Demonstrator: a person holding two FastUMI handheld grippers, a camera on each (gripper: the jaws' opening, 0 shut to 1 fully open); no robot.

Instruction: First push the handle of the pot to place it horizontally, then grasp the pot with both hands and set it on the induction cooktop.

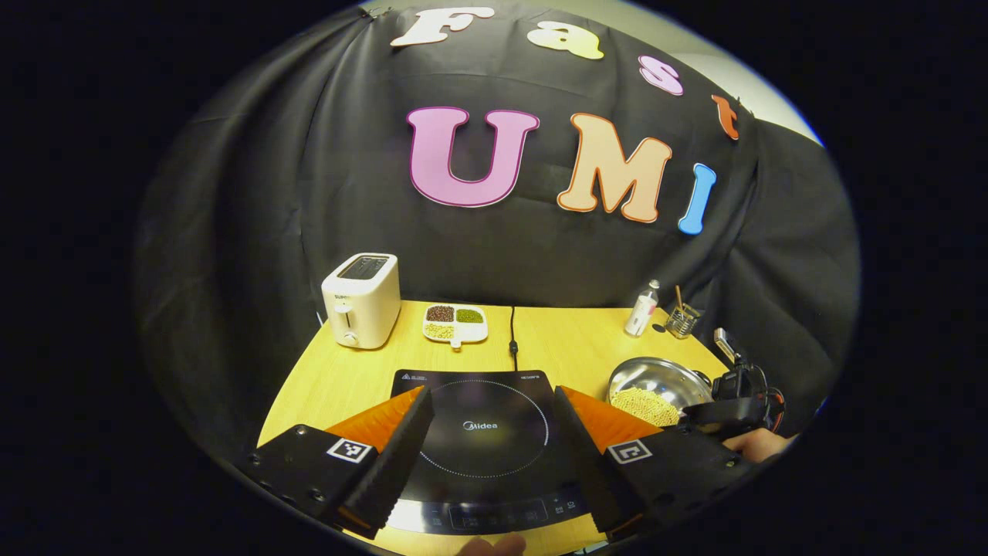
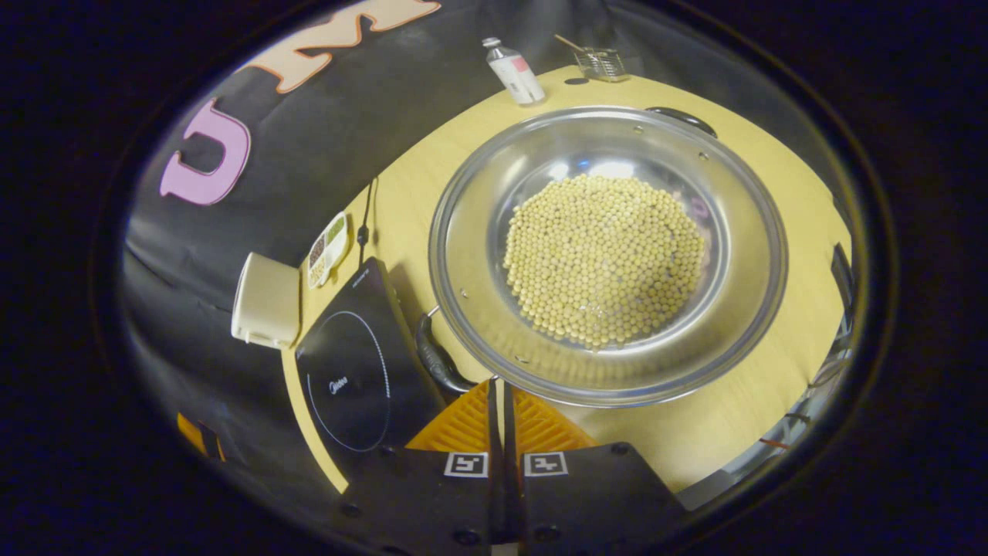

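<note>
Judging the job barely begun, I hold the right gripper [image 2: 500, 386] clenched empty at the pot [image 2: 610, 255] rim near its handle [image 2: 436, 359], left gripper [image 1: 490, 432] released over the bare cooktop [image 1: 486, 432], pot on the table beside it.

Staged kitchen booth, black cloth wall [image 1: 324, 193], wooden table [image 1: 571, 340], toaster [image 1: 361, 300], induction cooktop [image 1: 486, 432]

black cloth [image 1: 324, 193] drapes behind and to both sides of a light wooden bench [image 1: 575, 344], hanging in soft folds. above the cloth's top edge a strip of pale wall [image 1: 741, 73] shows. light falls evenly, with slight glare on the bench.
</note>
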